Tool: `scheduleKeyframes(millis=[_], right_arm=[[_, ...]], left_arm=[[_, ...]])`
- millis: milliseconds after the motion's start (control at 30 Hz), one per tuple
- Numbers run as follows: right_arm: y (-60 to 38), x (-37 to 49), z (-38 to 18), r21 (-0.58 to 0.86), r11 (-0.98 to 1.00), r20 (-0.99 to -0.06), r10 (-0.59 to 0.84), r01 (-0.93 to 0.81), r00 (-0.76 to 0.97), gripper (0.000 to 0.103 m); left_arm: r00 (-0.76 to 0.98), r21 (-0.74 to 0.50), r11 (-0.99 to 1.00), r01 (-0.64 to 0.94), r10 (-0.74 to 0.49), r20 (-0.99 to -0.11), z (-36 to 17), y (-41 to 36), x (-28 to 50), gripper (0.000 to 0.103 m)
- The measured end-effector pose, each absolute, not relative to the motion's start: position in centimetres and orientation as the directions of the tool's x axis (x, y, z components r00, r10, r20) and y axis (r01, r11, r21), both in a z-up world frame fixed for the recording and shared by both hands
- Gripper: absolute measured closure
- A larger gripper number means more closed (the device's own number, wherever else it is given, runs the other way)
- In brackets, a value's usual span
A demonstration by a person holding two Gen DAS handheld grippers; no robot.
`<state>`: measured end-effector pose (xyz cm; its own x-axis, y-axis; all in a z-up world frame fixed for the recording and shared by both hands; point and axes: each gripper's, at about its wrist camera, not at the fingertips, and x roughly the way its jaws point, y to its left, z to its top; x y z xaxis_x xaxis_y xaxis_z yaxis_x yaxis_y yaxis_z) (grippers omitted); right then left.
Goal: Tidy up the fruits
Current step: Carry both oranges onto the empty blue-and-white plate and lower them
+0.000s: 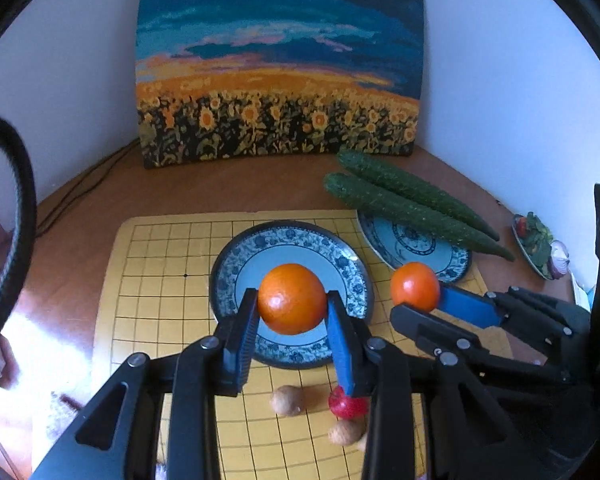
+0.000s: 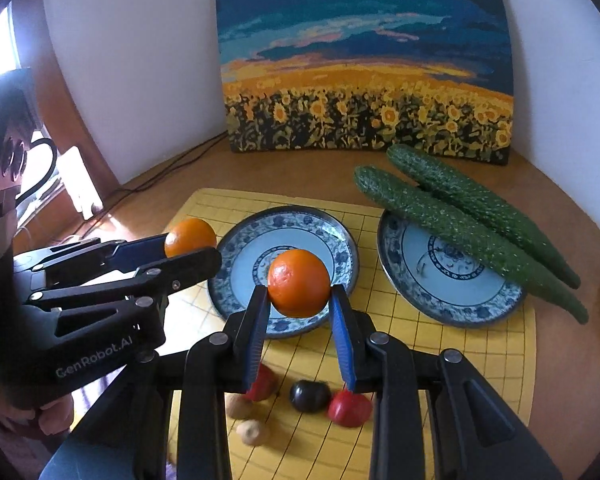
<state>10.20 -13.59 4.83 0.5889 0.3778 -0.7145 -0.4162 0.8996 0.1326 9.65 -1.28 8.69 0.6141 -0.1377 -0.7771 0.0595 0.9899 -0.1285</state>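
A yellow grid mat point(image 2: 440, 360) carries 2 blue-patterned plates. 2 cucumbers point(image 2: 468, 232) lie across the right plate point(image 2: 432, 292). Above the left plate point(image 1: 236, 264), the left gripper point(image 1: 292, 312) clamps 1 orange point(image 1: 291, 298); the right gripper point(image 2: 300, 294) clamps another orange point(image 2: 299, 283). Small fruits point(image 2: 310, 396) sit nearer.

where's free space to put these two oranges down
The left plate is bare all over. The right plate has bare room on its near half; two cucumbers lie across its far rim. The mat's near edge is crowded with small fruits.
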Motion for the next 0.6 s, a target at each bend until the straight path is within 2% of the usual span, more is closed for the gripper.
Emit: scheduleKeyframes(millis=[600], right_arm=[[-13.6,14.5,0.2,0.155,0.905,-0.746,0.371,-0.397,0.554,0.071]], left_arm=[[0.579,-0.107,0.994,0.009,-0.092,-0.810,3.9,-1.5,14.3,0.069]])
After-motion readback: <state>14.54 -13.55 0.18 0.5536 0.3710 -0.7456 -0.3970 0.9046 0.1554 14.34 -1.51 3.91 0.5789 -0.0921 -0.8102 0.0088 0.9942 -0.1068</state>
